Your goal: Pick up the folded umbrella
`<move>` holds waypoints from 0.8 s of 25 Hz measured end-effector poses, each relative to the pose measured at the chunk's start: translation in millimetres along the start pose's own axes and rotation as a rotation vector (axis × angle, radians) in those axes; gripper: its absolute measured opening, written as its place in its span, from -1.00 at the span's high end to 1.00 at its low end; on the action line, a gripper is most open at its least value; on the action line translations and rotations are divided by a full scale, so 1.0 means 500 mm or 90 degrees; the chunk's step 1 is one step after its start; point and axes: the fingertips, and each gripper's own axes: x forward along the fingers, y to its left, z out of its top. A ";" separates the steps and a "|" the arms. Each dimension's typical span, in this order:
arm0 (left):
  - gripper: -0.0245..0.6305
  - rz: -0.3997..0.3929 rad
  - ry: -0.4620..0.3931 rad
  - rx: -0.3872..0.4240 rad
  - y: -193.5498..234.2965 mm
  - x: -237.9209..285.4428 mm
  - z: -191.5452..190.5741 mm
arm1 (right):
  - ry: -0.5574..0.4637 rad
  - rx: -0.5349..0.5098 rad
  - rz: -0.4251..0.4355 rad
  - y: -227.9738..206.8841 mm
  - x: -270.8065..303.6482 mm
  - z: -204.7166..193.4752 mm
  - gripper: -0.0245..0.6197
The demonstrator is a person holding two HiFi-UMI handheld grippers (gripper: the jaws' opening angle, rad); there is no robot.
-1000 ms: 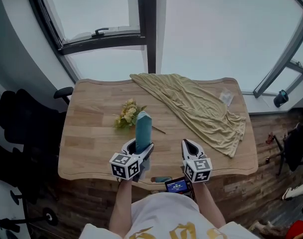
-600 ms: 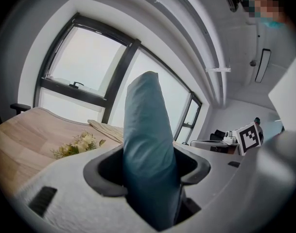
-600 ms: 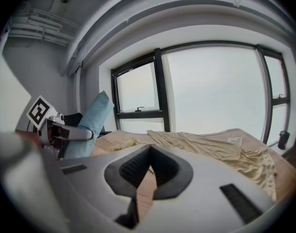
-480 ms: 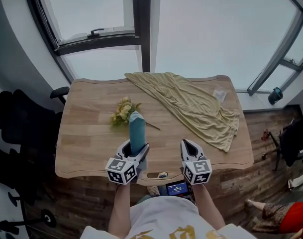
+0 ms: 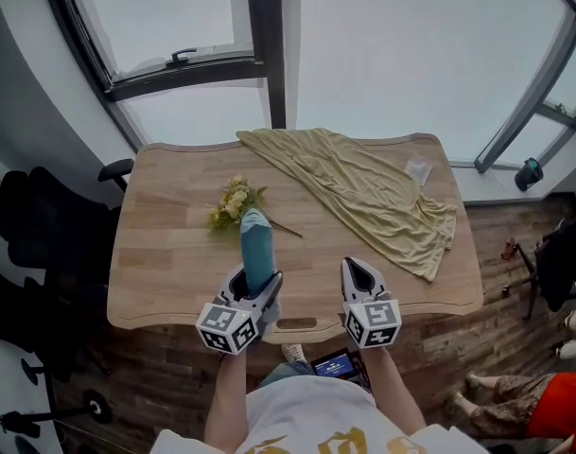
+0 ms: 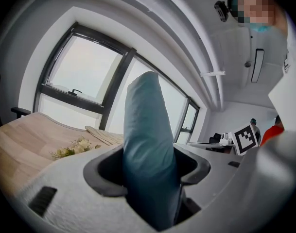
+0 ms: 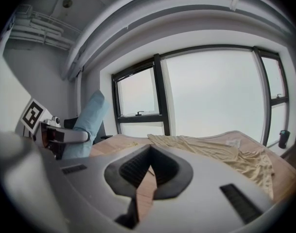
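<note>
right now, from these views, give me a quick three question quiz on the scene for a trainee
1. Fill in: in the head view, the flowers lie on the table to the ___ of the cloth.
2. What does the left gripper hold? A) flowers B) umbrella C) cloth
3. True or false: the right gripper also grips the umbrella.
Key: 1 left; 2 B; 3 false, its jaws are shut on nothing.
</note>
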 end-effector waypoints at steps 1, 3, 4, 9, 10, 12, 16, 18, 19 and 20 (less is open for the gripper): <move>0.04 0.004 -0.002 0.000 -0.007 -0.005 -0.002 | -0.002 0.000 0.004 0.001 -0.009 -0.001 0.89; 0.04 0.012 -0.006 0.001 -0.023 -0.017 -0.005 | -0.002 0.000 0.010 0.004 -0.031 -0.004 0.89; 0.04 0.016 -0.009 0.000 -0.032 -0.024 -0.006 | -0.001 -0.001 0.012 0.005 -0.044 -0.006 0.89; 0.04 0.030 -0.025 -0.001 -0.084 -0.070 -0.009 | -0.008 -0.002 0.021 0.012 -0.109 -0.009 0.89; 0.04 0.033 -0.027 0.002 -0.094 -0.080 -0.010 | -0.011 -0.002 0.023 0.015 -0.121 -0.010 0.89; 0.04 0.039 -0.032 0.009 -0.112 -0.101 -0.010 | -0.017 -0.005 0.030 0.025 -0.144 -0.009 0.89; 0.04 0.050 -0.045 0.015 -0.143 -0.138 -0.013 | -0.027 -0.010 0.045 0.046 -0.184 -0.011 0.89; 0.04 0.055 -0.050 0.017 -0.157 -0.156 -0.015 | -0.030 -0.013 0.053 0.055 -0.203 -0.014 0.89; 0.04 0.057 -0.053 0.019 -0.164 -0.164 -0.016 | -0.032 -0.014 0.056 0.059 -0.212 -0.015 0.89; 0.04 0.058 -0.056 0.022 -0.172 -0.171 -0.016 | -0.033 -0.016 0.058 0.062 -0.221 -0.015 0.89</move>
